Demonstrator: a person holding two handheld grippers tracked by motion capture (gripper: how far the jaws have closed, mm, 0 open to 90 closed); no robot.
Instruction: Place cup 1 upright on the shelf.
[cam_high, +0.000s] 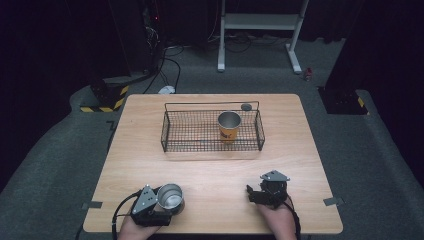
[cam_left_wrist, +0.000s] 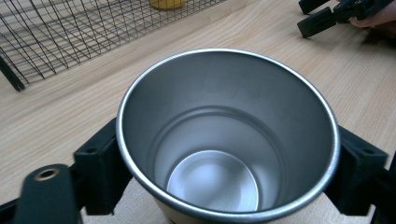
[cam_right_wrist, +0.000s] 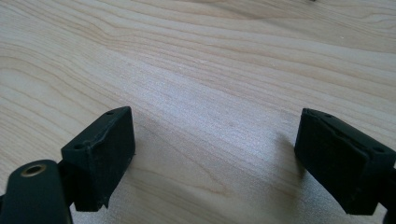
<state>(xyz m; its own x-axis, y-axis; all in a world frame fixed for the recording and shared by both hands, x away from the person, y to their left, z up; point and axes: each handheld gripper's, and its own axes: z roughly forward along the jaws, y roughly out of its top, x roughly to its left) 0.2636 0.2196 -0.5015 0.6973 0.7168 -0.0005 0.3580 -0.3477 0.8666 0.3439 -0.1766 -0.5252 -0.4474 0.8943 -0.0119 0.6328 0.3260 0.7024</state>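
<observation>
Steel cup (cam_high: 170, 196) pinched in the left claw (cam_high: 159, 202), near the tabletop's (cam_high: 210, 172) front-left corner.

Left gripper view: both black jaws press on opposite sides of the cup (cam_left_wrist: 227, 135), just under the rim; cup upright, mouth open to the camera, inside empty. Right claw (cam_high: 256, 194) sits near the front edge toward the right corner, jaws spread with only bare wood between them in the right gripper view (cam_right_wrist: 212, 158); it holds nothing. Wire basket (cam_high: 212, 145) stands mid-tabletop toward the back edge, well apart from both claws. Yellow cup with steel rim (cam_high: 229, 126) upright inside the basket, right half. Small dark disc (cam_high: 246, 107) lies behind the basket's back-right corner.
</observation>
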